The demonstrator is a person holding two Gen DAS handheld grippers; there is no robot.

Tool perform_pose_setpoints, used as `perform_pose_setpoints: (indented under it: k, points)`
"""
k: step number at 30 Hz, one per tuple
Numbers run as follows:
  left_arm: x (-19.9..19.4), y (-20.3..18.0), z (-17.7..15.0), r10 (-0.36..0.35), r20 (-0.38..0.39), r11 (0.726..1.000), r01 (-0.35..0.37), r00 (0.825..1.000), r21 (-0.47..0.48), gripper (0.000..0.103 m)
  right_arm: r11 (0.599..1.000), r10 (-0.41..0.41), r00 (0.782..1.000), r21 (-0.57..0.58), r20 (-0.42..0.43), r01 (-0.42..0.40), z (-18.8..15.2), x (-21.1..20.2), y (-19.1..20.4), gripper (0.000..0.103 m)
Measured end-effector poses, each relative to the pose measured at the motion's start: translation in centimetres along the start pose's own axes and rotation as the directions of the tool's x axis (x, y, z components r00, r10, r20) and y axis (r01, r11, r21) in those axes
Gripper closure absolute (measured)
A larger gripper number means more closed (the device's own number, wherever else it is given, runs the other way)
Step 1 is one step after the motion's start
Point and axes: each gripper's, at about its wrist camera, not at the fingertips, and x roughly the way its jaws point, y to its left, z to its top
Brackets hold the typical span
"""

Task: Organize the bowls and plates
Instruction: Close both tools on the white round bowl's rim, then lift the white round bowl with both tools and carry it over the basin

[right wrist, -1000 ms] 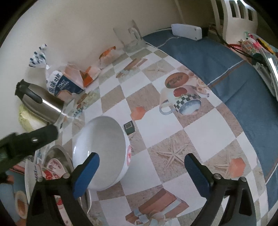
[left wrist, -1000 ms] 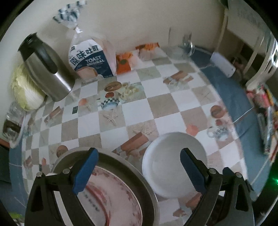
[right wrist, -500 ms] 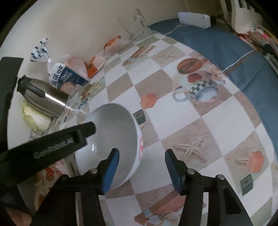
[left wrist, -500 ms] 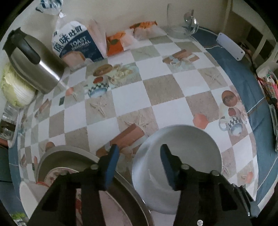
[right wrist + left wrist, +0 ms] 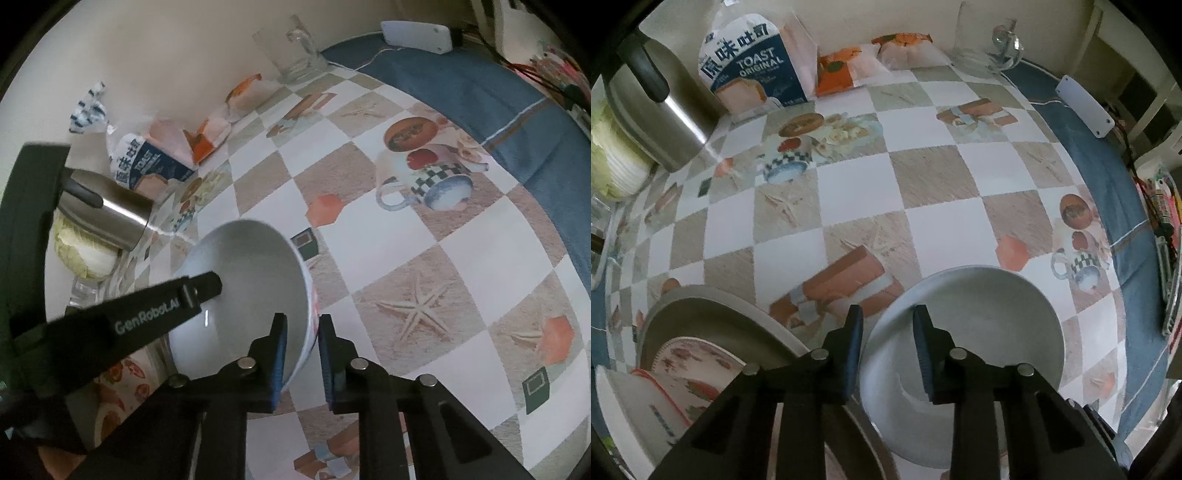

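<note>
A white bowl (image 5: 979, 332) with red marks on its outer wall (image 5: 251, 295) sits on the checkered tablecloth. My left gripper (image 5: 886, 325) is closed over the bowl's left rim, one finger inside and one outside. My right gripper (image 5: 301, 339) is closed over its right rim the same way. The left gripper's arm also shows in the right wrist view (image 5: 155, 314), reaching into the bowl. Left of the bowl, a metal basin (image 5: 713, 314) holds a red-patterned plate (image 5: 694, 365), with a white bowl (image 5: 635, 410) at its near left.
A steel kettle (image 5: 653, 114), a cabbage (image 5: 609, 166), a toast bag (image 5: 750, 70), orange snack packets (image 5: 846, 70) and a glass mug (image 5: 295, 55) stand along the back wall. A white box (image 5: 1086, 107) and blue cloth (image 5: 480, 85) lie on the right.
Both grippers moved in and narrowed from wide open to closed over opposite rims of the white bowl.
</note>
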Motion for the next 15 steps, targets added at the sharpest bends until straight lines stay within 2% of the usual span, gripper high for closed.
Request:
perform_pose_setpoints:
  k: [7,15]
  points:
    - [-0.1,-1.1,-0.6,-0.014,0.001,0.999,0.014,1.0,0.037,0.079,0.999,-0.027,0.999,0.024,0.031,0.026,0.6,-1.0,-1.2,0.091]
    - [-0.4,-1.1,-1.0,-0.019,0.017,0.998,0.018,1.0,0.062,0.08,0.999,-0.032,0.999,0.032,0.018,0.031,0.4,-1.0,-1.7,0.091]
